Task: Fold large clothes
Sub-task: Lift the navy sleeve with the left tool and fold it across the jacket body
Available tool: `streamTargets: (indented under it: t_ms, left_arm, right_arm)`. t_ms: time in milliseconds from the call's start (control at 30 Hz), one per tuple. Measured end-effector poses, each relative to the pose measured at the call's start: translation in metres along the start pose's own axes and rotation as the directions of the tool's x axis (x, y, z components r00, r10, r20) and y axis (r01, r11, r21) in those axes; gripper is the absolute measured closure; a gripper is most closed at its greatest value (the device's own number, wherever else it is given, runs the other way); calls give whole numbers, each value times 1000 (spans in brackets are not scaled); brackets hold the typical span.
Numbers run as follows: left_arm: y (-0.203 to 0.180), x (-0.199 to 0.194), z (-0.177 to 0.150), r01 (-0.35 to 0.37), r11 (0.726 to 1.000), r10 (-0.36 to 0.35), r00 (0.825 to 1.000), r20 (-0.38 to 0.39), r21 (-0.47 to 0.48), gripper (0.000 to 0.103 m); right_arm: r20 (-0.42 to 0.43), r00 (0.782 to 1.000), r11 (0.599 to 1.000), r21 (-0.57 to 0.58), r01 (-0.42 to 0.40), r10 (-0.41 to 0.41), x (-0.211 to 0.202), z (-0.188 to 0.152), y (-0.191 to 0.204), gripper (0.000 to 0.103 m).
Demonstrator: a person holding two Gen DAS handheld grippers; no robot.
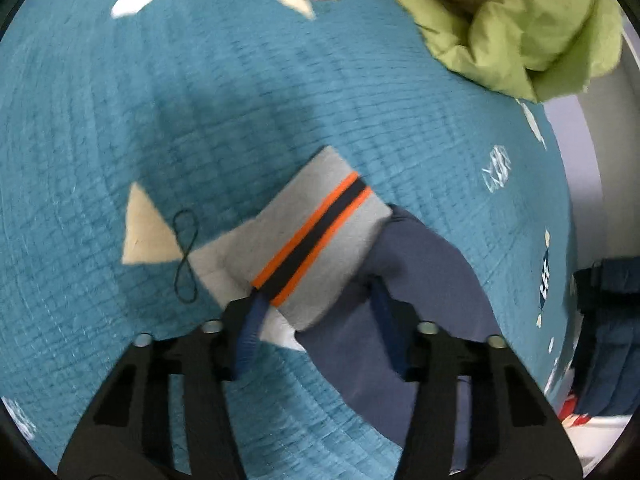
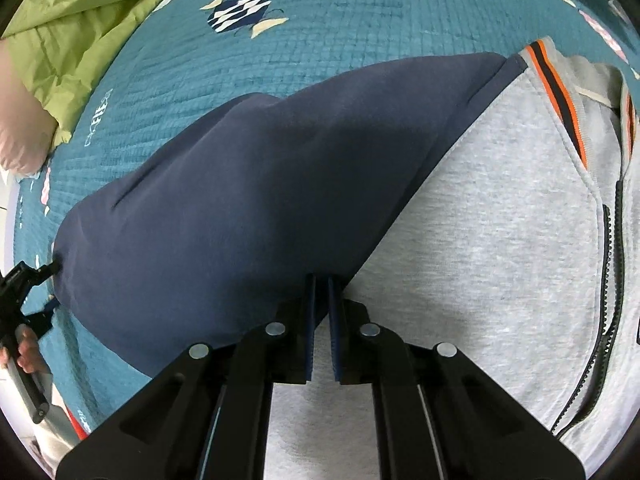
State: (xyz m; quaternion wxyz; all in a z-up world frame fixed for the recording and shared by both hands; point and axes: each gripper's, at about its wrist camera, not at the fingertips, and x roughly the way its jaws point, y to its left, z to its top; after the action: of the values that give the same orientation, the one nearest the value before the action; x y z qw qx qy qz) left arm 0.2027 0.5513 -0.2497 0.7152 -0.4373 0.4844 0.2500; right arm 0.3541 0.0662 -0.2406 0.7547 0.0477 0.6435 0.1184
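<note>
Lying on teal quilt (image 1: 240, 100) near green blanket (image 1: 520, 40), sleeve (image 2: 240, 180) pinched by right fingers (image 2: 335, 320); left fingers (image 1: 248, 336) spread

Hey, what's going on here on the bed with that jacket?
A person is folding a grey and navy zip jacket on a teal quilted bedspread, using two hand-held grippers. The left hand-held gripper has its fingers spread around the striped grey cuff at the end of the navy sleeve. The right hand-held gripper is nearly closed at the seam where that sleeve meets the grey body. A green blanket lies bunched at the bed's edge.
</note>
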Motion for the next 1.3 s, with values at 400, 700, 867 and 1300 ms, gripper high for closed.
streamTargets:
  t_ms: [400,700,867,1300]
  left_arm:
    - [-68,-73,-35,26,979,-60,985,163,204,91]
    - [-174,-145,-116,89,878,-217,950,224,471,91]
    - [-252,-164,-182,151,760,-323,932,166,632,91]
    - [-429,-107,-442,227,375,-326,940,-102,899,92]
  right_arm:
    - [51,999,1000,0,0,0,-9,-7,2,98]
    - [171,985,1000,1,-15,15,-67,-33,-22,95]
    - [261,965,997,69,-28,9,-114,-73,-80,94]
    - [346,911,878,476,37,-226,-198,-242,-255,92]
